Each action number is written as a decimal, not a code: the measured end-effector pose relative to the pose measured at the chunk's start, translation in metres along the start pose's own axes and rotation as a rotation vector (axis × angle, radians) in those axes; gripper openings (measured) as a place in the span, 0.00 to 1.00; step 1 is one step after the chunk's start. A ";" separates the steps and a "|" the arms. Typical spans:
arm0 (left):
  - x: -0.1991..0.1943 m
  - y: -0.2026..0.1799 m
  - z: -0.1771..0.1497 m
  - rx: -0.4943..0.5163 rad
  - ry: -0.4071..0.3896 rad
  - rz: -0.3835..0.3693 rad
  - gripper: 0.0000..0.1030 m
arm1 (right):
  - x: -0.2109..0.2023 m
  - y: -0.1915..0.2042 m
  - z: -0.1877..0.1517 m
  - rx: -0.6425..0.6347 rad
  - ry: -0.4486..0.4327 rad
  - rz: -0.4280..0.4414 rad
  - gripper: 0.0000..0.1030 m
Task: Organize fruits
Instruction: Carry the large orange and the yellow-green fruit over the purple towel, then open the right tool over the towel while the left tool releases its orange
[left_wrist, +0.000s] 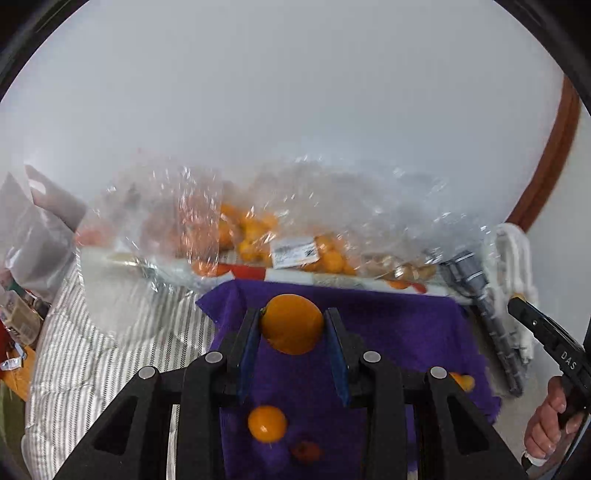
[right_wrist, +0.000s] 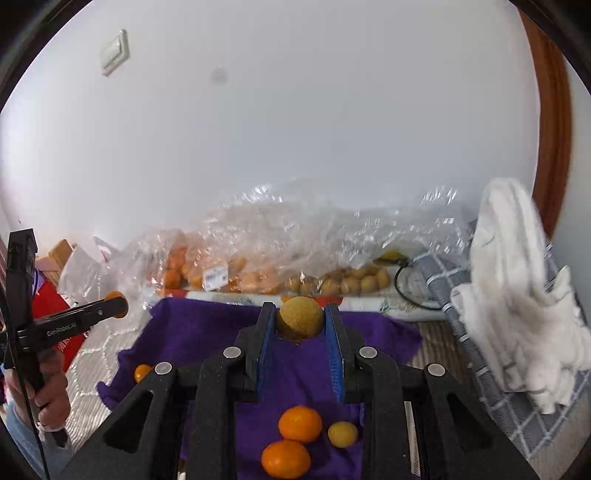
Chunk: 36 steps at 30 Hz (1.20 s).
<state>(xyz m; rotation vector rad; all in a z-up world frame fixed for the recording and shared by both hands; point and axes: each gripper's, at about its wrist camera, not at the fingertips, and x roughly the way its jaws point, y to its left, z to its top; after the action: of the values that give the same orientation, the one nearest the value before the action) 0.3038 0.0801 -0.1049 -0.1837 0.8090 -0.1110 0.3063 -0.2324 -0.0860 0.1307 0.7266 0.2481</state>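
The left gripper (left_wrist: 291, 325) has its fingers clamped on a smooth orange (left_wrist: 291, 323), held above a purple cloth (left_wrist: 399, 325) where other small oranges lie loose. The right gripper (right_wrist: 300, 319) has its fingers clenched on a rough brownish-yellow fruit (right_wrist: 300, 318) over the same cloth. Behind the cloth, clear plastic bags (right_wrist: 280, 236) hold more fruit against a white wall.

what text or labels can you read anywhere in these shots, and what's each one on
"DAS" on the black body of the right gripper, seen from the left wrist view.
"GenRobot.AI" on the black arm of the left gripper, seen from the right wrist view.
White price sticker on the clear bag of orange fruit: print too small to read.
Red packet behind the left gripper: white print blurred, unreadable.
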 end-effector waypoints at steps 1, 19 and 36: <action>0.007 0.001 -0.003 -0.002 0.011 0.003 0.32 | 0.006 -0.002 -0.004 0.003 0.013 0.000 0.26; 0.064 -0.006 -0.023 0.067 0.117 0.085 0.32 | 0.074 -0.023 -0.045 0.014 0.172 -0.043 0.26; 0.076 -0.005 -0.021 0.091 0.182 0.148 0.32 | 0.088 -0.021 -0.053 -0.002 0.242 -0.071 0.26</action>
<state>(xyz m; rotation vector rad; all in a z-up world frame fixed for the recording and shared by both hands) 0.3401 0.0597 -0.1715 -0.0278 0.9938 -0.0248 0.3376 -0.2269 -0.1860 0.0732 0.9699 0.1991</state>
